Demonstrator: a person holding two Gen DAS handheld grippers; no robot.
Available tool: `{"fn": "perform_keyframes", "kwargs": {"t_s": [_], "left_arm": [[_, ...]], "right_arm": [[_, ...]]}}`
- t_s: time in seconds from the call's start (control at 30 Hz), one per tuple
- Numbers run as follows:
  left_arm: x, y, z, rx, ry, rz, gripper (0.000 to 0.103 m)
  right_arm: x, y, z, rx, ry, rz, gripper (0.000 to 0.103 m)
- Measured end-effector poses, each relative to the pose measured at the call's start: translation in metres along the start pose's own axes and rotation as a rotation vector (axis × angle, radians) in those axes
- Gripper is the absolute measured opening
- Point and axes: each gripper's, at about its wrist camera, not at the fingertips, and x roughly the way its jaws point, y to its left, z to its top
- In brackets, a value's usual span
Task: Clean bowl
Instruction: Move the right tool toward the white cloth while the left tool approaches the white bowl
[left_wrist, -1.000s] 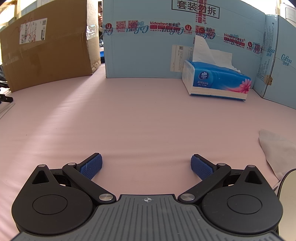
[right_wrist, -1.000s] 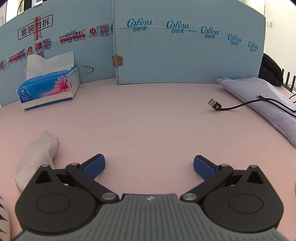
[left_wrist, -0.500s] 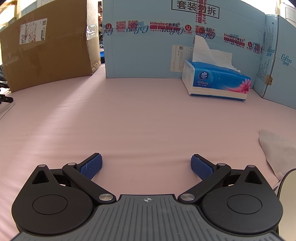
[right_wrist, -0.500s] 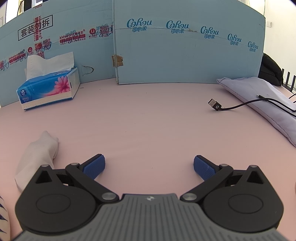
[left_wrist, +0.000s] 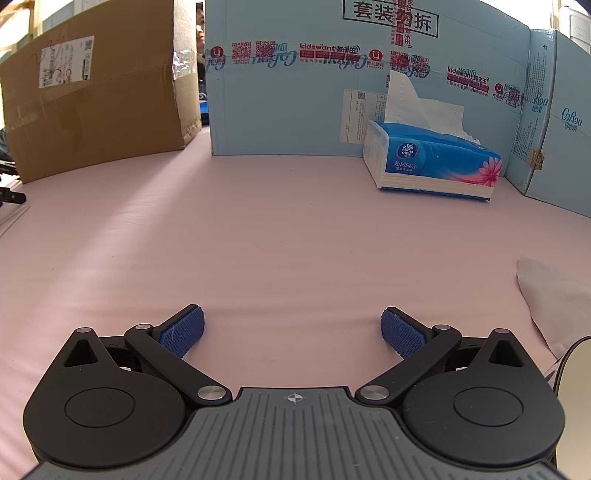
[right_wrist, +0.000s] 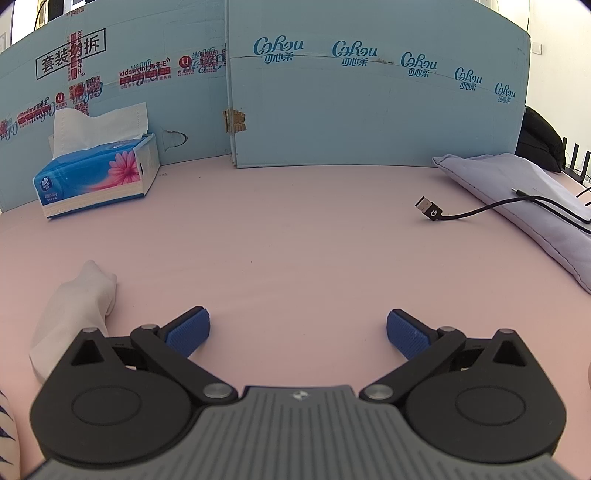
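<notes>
Both sets of tongs, left (left_wrist: 291, 326) and right (right_wrist: 298, 328), sat released, ribbed blue pads wide apart over the smooth pink tabletop (left_wrist: 280, 229). Crumpled white cloth (right_wrist: 74, 314) lay lower left; bowl (left_wrist: 574, 402) was a pale curved sliver at lower right. Nothing had moved since earlier.

The left black two-finger gripper (left_wrist: 291, 328) hovers low over the pink desk (left_wrist: 288, 236), its blue-padded fingers (left_wrist: 181, 332) spread wide and empty. The right black two-finger gripper (right_wrist: 297, 332) does likewise, fingers (right_wrist: 408, 338) equally apart.
</notes>
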Motion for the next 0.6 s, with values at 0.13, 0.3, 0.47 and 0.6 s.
{"fn": "perform_keyframes", "kwargs": {"t_s": [0.13, 0.3, 0.47, 0.6], "left_arm": [[0.000, 0.000, 0.000, 0.001, 0.000, 0.000, 0.103], [-0.001, 0.001, 0.000, -0.001, -0.004, -0.003, 0.103], [-0.007, 0.006, -0.002, -0.023, -0.040, -0.019, 0.103], [-0.021, 0.009, -0.004, -0.026, -0.113, -0.013, 0.098]], "right_arm": [[0.000, 0.000, 0.000, -0.001, 0.000, -0.001, 0.103], [-0.001, -0.001, 0.000, 0.006, -0.008, 0.015, 0.103], [-0.006, -0.002, -0.001, 0.004, -0.036, 0.042, 0.103], [-0.018, -0.004, -0.002, 0.012, -0.106, 0.059, 0.103]]}}
